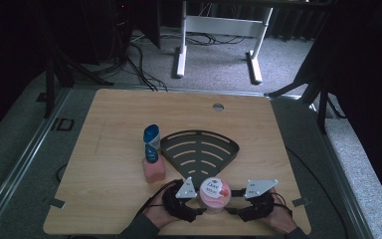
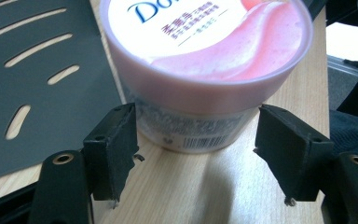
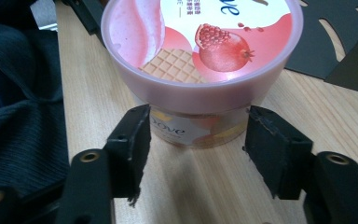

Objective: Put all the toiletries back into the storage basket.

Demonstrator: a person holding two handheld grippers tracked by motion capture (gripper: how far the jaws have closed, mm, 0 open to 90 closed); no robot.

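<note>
We begin with the wooden table, which carries everything. On it lies the black corner shelf, a flat fan-shaped piece with slots, its narrow tip pointing toward the person. Just to the left of it stands a pink bottle with a blue-and-white bottle directly behind it.

The thing in hand is the Dove tub, a round pink jar with a pomegranate on its lid. It stands upright on the bare wood, at the near edge of the table, just in front of the shelf's tip and not on the shelf.

The left gripper and the right gripper face each other with the tub between them (one on each side, about equally near). In the left gripper view the tub rises straight ahead of the two black jaws, which stand spread, with a gap between each pad and the tub's wall. The right gripper view shows the same: the tub ahead, jaws spread wider than its lower body, pads apart from it.

We judge that neither gripper holds the tub now. Because the tub is round and has no long axis, either hand can take it; the shelf lies beyond it, away from the person.
</note>
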